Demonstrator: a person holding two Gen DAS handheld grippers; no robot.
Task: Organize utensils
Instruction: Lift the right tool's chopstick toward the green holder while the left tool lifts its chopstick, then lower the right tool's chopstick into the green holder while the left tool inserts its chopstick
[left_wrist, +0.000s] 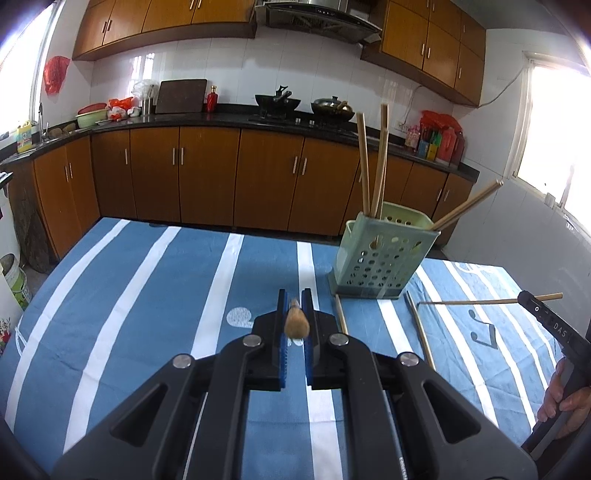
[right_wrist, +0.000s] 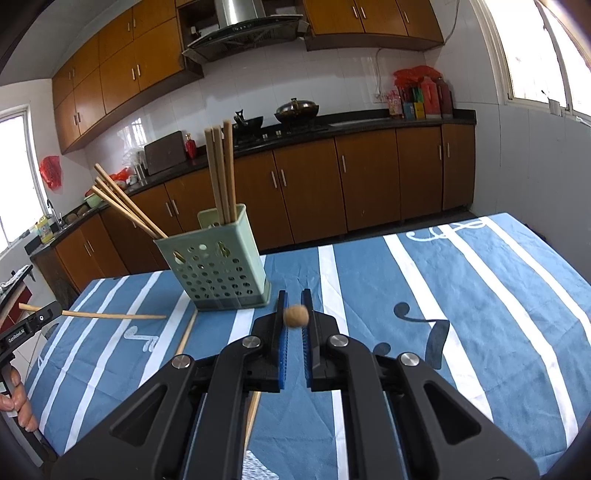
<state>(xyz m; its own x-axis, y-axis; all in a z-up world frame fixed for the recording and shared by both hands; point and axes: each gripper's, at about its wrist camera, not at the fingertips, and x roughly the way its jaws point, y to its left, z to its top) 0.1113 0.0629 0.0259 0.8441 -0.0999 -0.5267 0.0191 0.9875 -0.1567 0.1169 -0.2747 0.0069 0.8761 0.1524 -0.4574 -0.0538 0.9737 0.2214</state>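
A pale green perforated utensil holder (left_wrist: 382, 254) (right_wrist: 218, 264) stands on the blue striped tablecloth with several wooden chopsticks (left_wrist: 378, 162) (right_wrist: 221, 170) upright or leaning in it. My left gripper (left_wrist: 295, 301) is shut on a chopstick (left_wrist: 296, 321), seen end-on; from the right wrist view that chopstick (right_wrist: 110, 315) sticks out level above the cloth. My right gripper (right_wrist: 295, 301) is shut on another chopstick (right_wrist: 295, 315), seen end-on; it shows in the left wrist view (left_wrist: 476, 301). Two loose chopsticks (left_wrist: 419, 326) (left_wrist: 340, 314) lie on the cloth by the holder's base.
The table (left_wrist: 147, 280) (right_wrist: 480, 288) carries a blue cloth with white stripes. Behind it stand brown kitchen cabinets (left_wrist: 207, 173), a black counter with woks (left_wrist: 277, 101) and bottles (right_wrist: 424, 94). A loose chopstick (right_wrist: 186, 332) lies left of my right gripper.
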